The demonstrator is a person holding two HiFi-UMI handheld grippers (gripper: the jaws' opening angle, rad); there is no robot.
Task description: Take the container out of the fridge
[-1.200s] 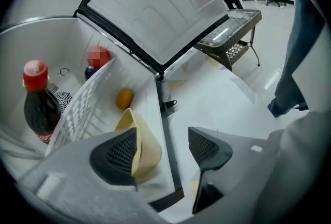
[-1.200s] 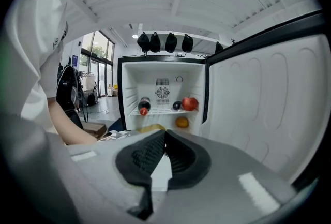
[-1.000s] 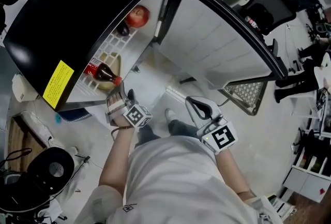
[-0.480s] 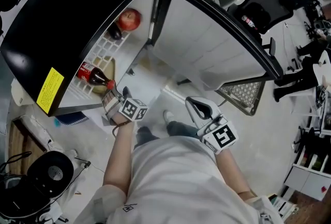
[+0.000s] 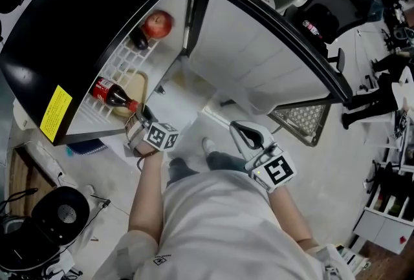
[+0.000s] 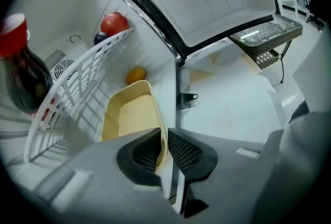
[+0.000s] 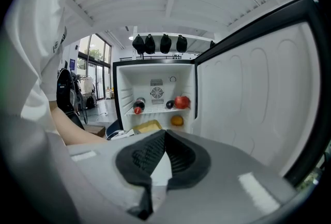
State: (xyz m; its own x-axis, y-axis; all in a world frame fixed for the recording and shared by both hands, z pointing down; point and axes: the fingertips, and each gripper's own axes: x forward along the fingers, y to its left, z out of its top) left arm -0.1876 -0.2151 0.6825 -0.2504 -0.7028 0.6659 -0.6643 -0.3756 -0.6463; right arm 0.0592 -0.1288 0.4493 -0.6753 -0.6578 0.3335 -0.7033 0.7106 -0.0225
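A shallow cream container lies on the fridge floor, under the wire shelf, at the front of the compartment by the door opening. The left gripper reaches in from 6 o'clock in its own view; its jaws are closing, with the container's near right rim between the dark ribbed pads and pressed by them. In the head view this gripper sits at 5 o'clock from the container, at the fridge's open edge.

Behind the container, toward 12 o'clock in the left gripper view, an orange rests against the back wall. On the shelf above, a dark bottle with a red cap lies at 9 o'clock; a red apple and a small dark fruit sit together at 11 o'clock.

The white-lined door stands wide open at 2 o'clock from the container in the head view.

The right gripper is held well apart, in front of the person's body, pointing at the fridge; its own view shows the jaws closed together with nothing between them
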